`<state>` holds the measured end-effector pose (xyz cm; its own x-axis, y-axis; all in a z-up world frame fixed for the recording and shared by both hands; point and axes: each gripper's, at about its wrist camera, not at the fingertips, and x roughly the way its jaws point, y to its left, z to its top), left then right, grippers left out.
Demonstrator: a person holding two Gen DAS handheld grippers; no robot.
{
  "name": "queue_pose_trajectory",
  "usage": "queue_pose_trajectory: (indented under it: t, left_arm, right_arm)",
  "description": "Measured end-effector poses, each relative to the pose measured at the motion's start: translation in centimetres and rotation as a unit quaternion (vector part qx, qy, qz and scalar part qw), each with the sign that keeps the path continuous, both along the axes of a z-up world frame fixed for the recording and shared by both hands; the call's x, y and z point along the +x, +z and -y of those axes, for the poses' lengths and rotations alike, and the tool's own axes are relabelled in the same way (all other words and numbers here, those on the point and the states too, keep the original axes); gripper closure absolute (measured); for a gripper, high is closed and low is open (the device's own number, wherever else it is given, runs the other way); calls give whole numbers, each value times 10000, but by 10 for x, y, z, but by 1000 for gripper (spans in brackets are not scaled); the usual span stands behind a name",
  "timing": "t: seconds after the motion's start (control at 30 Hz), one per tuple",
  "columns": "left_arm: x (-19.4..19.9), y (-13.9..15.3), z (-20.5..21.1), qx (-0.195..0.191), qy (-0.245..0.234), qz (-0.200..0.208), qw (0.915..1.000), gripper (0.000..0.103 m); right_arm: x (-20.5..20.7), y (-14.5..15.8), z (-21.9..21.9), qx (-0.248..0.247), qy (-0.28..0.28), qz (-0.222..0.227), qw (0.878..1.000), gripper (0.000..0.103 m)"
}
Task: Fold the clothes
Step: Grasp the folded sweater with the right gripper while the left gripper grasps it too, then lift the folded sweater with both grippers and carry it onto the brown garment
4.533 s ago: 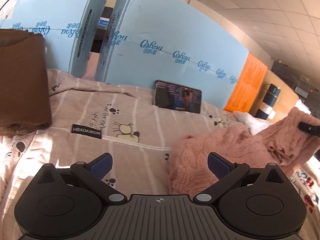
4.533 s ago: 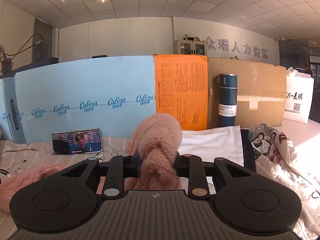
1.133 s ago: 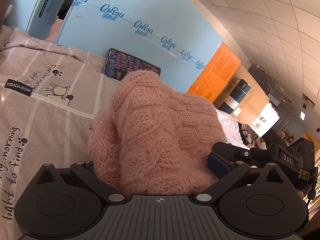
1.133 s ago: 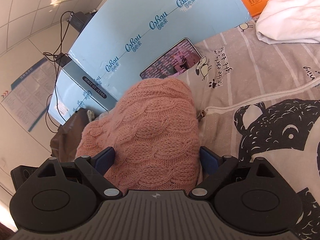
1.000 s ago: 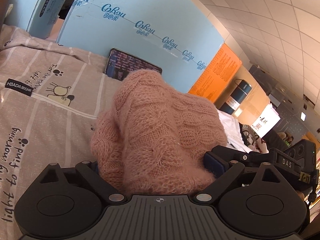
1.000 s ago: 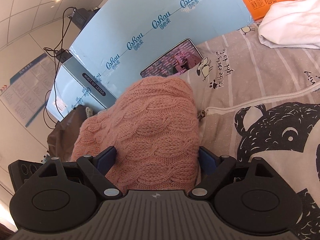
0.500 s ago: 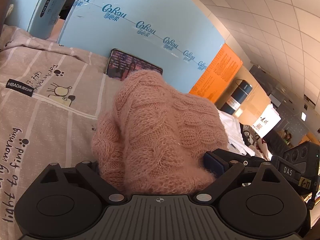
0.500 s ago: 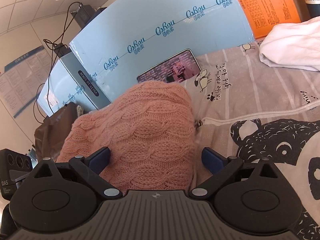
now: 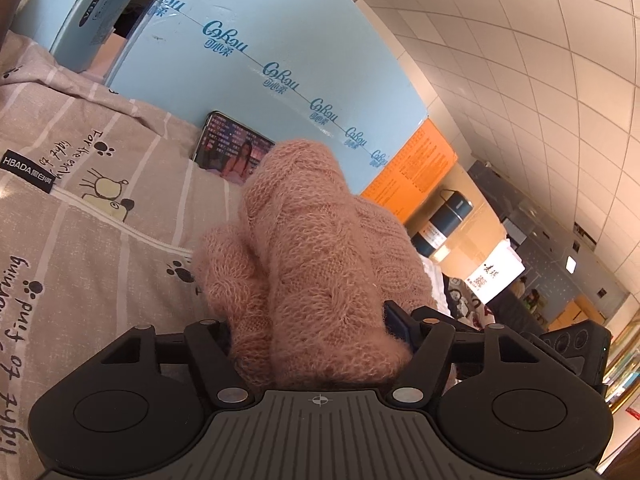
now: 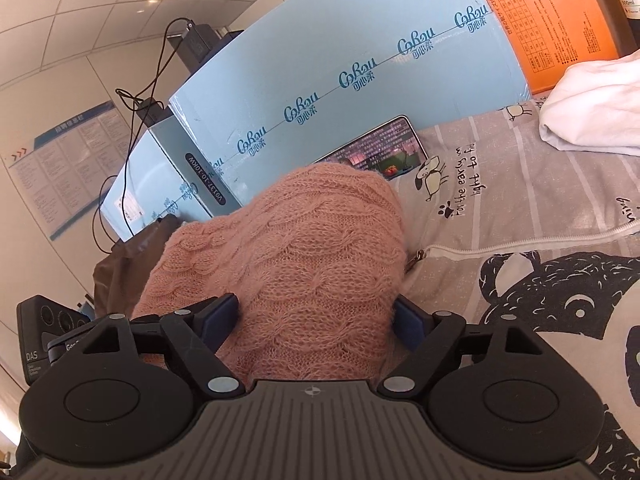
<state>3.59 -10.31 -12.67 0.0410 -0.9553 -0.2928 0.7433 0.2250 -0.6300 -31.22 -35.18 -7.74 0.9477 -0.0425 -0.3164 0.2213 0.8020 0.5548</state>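
Note:
A folded bundle of pink cable-knit sweater [image 9: 312,240] rests on the grey cartoon-print bed cover [image 9: 100,240], held from both sides. My left gripper [image 9: 312,324] is closing, its pads sunk into the knit; its left fingertip is hidden in the wool. In the right wrist view the same sweater [image 10: 288,248] fills the gap of my right gripper [image 10: 316,320], whose jaws are closing too, with both blue pads [image 10: 224,316] against the bundle's sides. Each gripper's black body shows at the edge of the other's view.
A lit phone [image 9: 232,152] leans on light blue cartons [image 9: 280,40] behind the sweater. An orange box [image 9: 416,168] and a dark flask [image 9: 444,220] stand farther right. White cloth [image 10: 592,108] lies at the right, a brown garment [image 10: 120,264] at the left.
Both grippers' jaws have narrowed onto the pink bundle, the left one markedly. The sweater now stands squeezed taller between the left pads. Both hands stayed in place, tilting a little.

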Motion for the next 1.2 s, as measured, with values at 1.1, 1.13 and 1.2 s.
queue_pose_trajectory:
  t: [1.1,1.13,1.2]
  left_arm:
    - [-17,85,-219,-712,3634,1870,9099,52]
    - [-14,93,-222,-788,3780,2031,8998,52]
    - [-7,109,-229,-939,4063,2347,8781,52]
  right_arm:
    - [144,70,-170,467,2057,435,9765,57]
    - [154,77,-176,433,2133,548,9745,57]
    - [173,90,-187,405,2273,810,9696,57]
